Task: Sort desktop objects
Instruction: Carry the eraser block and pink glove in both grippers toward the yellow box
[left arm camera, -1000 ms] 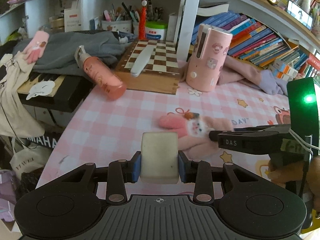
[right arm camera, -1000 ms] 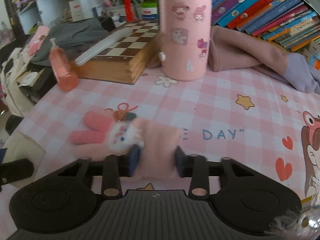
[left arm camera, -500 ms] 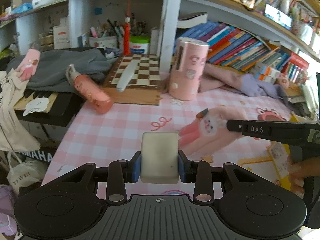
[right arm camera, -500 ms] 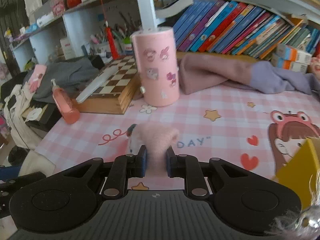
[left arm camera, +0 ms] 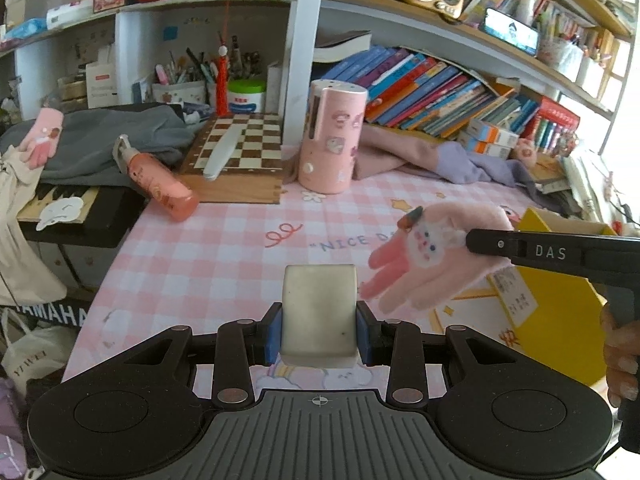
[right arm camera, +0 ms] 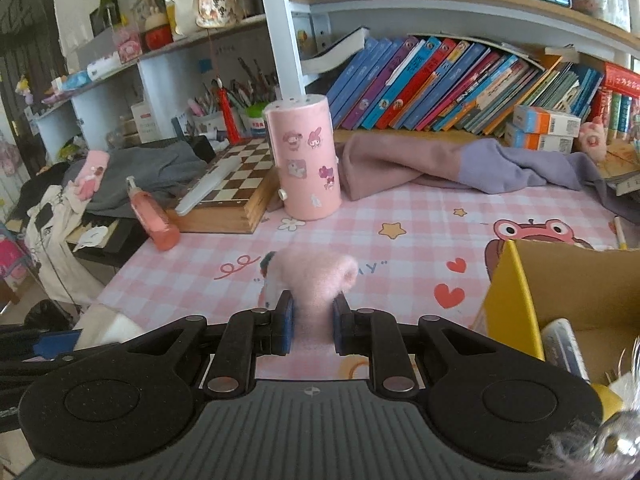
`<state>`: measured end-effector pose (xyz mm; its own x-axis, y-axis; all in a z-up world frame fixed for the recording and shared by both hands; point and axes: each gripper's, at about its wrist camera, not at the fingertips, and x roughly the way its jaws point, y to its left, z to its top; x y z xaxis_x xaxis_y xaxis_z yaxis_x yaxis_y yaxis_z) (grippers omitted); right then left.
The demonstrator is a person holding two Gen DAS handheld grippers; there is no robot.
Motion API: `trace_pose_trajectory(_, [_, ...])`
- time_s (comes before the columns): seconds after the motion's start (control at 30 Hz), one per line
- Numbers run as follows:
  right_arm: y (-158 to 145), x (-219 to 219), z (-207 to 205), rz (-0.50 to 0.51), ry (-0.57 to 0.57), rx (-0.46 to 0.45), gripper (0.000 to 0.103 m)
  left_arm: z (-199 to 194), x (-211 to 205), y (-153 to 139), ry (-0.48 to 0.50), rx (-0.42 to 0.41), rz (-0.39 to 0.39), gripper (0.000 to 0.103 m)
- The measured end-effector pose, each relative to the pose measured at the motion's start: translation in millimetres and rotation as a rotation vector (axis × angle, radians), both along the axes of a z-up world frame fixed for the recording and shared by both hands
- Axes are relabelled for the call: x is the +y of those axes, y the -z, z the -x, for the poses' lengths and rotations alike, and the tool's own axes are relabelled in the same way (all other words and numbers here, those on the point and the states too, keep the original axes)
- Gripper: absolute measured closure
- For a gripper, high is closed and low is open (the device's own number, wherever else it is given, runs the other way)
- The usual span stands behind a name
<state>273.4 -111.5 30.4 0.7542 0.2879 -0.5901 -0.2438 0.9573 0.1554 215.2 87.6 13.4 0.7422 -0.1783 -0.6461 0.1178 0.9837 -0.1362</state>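
Left wrist view: my left tongs (left arm camera: 319,334) are clamped on a pale, off-white block (left arm camera: 319,314), its sides pressed between the blue pads (left arm camera: 273,334). Beyond it lies the pink checked surface (left arm camera: 224,248). To the right, my right tongs (left arm camera: 474,240) come in from the edge, pinching a pink glove (left arm camera: 436,260) with a little animal face; the glove hangs clear above the surface, fingers drooping toward the left. Just behind and under it stands a yellow cardboard box (left arm camera: 556,320). Farther back, a tall pink canister (left arm camera: 332,136) stands upright beside a wooden chessboard (left arm camera: 240,152), and a pink pump bottle (left arm camera: 160,184) lies tilted against the board's left corner. Part of my hand (left arm camera: 620,364) shows at the right edge.

Right wrist view: my right tongs (right arm camera: 313,322) have just closed fully on the pink glove (right arm camera: 316,276), whose fluffy cuff bunches up between the pads. The yellow cardboard box (right arm camera: 516,280) sits open to the right, near the tongs. The pink canister (right arm camera: 304,160) is well behind, touching the chessboard (right arm camera: 228,192), with the pump bottle (right arm camera: 154,216) left of that. A mauve and purple garment (right arm camera: 440,168) sprawls along the back, below a row of books (right arm camera: 440,80)
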Motion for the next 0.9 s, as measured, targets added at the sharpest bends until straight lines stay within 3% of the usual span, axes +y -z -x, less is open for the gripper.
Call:
trace_pose_trajectory(0.4, [-9,0,51,0.008,-0.005,-0.021,0.086,30,-6,-6,0.075,-0.019,0.018,0.068])
trace_pose_trajectory(0.9, [-2,20,122,0.004,0.037,0.023,0.086,90,12,-9,0.139,-0.026,0.016,0.068])
